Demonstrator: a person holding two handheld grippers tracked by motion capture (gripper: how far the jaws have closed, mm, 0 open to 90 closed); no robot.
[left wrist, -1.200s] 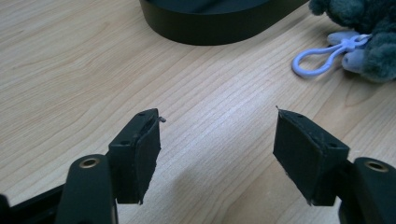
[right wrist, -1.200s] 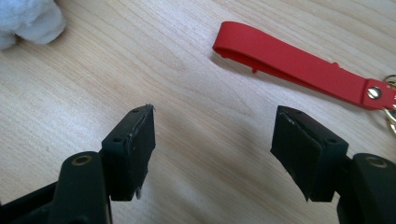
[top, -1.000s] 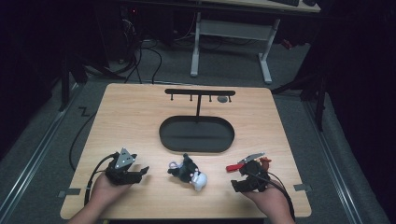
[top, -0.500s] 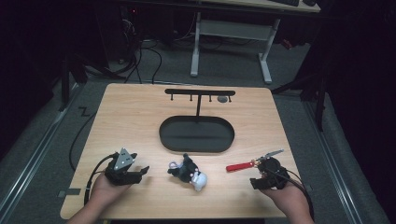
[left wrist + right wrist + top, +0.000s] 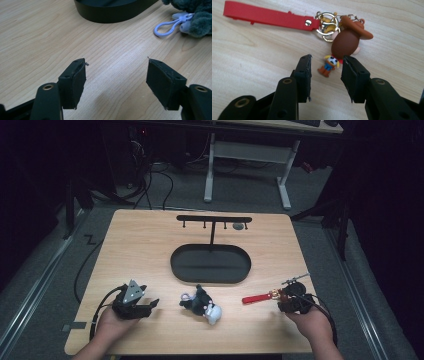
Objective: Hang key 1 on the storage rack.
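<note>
My right gripper, jaws parted around the cowboy keychain, should pinch its hard, light figure beside the floppy red strap; my left gripper gapes empty.

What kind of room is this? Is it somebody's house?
Probably a lab or workshop, not a house: a wooden table in a dark room, cables trailing over the grey floor, and a desk frame behind.

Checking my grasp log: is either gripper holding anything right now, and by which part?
Nothing is held. The left gripper is open over bare table; the right gripper stands open around the cowboy keychain.
</note>
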